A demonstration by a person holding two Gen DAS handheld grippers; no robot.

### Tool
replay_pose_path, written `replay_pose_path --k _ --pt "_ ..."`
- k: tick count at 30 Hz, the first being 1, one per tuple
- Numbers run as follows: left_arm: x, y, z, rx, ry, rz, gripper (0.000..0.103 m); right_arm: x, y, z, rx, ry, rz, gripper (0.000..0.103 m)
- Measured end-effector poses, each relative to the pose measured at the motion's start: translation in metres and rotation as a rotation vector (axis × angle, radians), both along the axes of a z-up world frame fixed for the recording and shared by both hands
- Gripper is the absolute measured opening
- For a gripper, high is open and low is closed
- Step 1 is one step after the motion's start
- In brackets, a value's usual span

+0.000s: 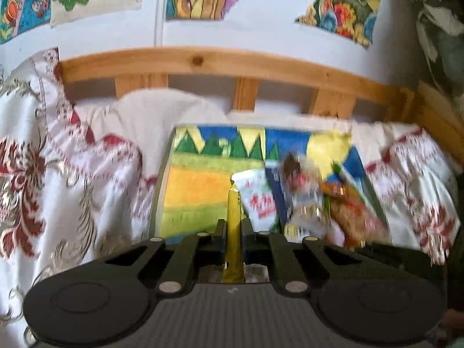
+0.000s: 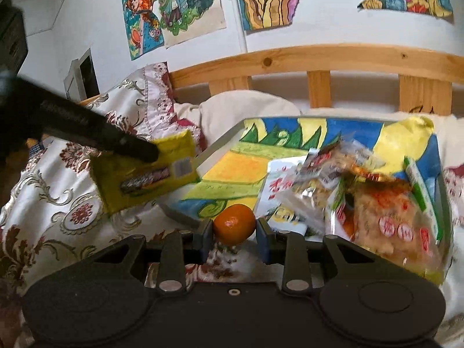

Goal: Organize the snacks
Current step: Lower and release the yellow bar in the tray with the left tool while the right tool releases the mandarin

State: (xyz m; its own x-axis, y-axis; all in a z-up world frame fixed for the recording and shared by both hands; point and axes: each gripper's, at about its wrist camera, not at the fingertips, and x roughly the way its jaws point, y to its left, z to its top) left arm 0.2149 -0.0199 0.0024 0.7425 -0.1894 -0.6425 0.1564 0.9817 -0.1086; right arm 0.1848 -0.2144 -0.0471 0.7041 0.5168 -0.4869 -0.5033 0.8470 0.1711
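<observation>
So this is a bed with a white bedspread [image 2: 72,203] covered in red and silver flowers, a pine headboard [image 1: 220,63] behind it and bright drawings [image 2: 185,8] stuck on the white wall. A painted board [image 2: 232,174] with green, yellow and blue shapes lies on the bed straight ahead of both tongs.

The left tongs [image 1: 233,232] are squeezed tight on a yellow snack packet [image 1: 234,220]. From their own camera you see it edge-on, sticking up between the jaws. From the right camera the same packet [image 2: 145,174] hangs in the air up and to the left of the right tongs, just off the board's left edge, above the bedspread.

The right tongs [image 2: 234,232] are partly closed with a small orange [image 2: 235,226] sitting between the jaws, both pads right up against its sides, at the near edge of the board.

The pile of snack bags [image 2: 362,197] is on the board ahead and to the right of the right tongs. A white packet with red writing [image 2: 278,185] lies just beyond the orange. The left view is pretty blurry.
</observation>
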Motion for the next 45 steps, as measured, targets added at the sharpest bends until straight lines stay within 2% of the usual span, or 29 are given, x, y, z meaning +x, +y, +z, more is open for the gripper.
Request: replay_pose_path --k 8,13,19,25,39,42,45 --pt "0.047 -0.008 -0.018 -0.079 -0.067 0.085 0.01 0.021 -0.003 -0.01 0.007 -0.004 -0.019 0.034" --pt "0.061 -0.011 -0.035 -0.099 -0.058 0.11 0.01 0.032 -0.003 -0.016 0.021 0.001 -0.019 0.034" --pt "0.064 -0.012 -0.06 -0.096 -0.017 0.126 0.01 0.04 0.002 -0.02 0.007 0.019 -0.011 0.034" --pt "0.06 -0.01 -0.073 -0.103 0.002 0.14 0.01 0.044 0.01 -0.024 -0.039 0.039 -0.009 0.035" --pt "0.054 0.0 -0.079 -0.089 0.025 0.196 0.013 0.043 0.01 -0.024 -0.042 0.037 -0.01 0.042" --pt "0.052 0.003 -0.079 -0.085 0.031 0.208 0.017 0.042 0.01 -0.023 -0.042 0.031 -0.012 0.045" --pt "0.048 0.005 -0.079 -0.075 0.028 0.22 0.032 0.04 0.01 -0.022 -0.039 0.024 -0.015 0.05"
